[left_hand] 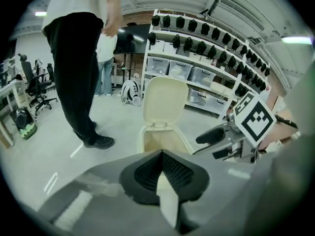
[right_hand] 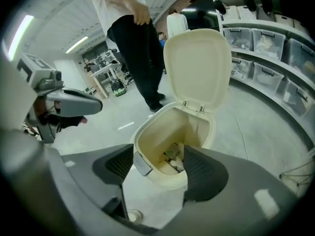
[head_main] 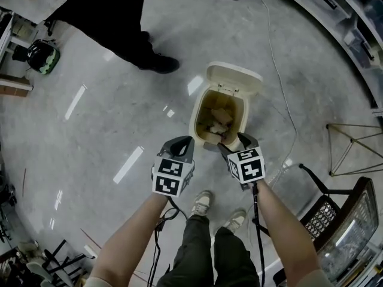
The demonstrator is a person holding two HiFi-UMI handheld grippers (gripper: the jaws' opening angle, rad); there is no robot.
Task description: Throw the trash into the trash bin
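Head view: an open cream trash bin (head_main: pixel 234 79) stands on the grey floor, with crumpled trash (head_main: pixel 218 121) lying inside it. The right gripper (head_main: pixel 232 143) hovers over the bin's near rim, jaws apart and empty. The left gripper (head_main: pixel 182 142), just beside the bin, has its jaws together and holds nothing. The throw looks done.

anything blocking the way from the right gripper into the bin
Nothing visible does. The bin has its lid flipped up and back, and the open, empty right gripper hangs over the opening, with trash lying at the bottom.
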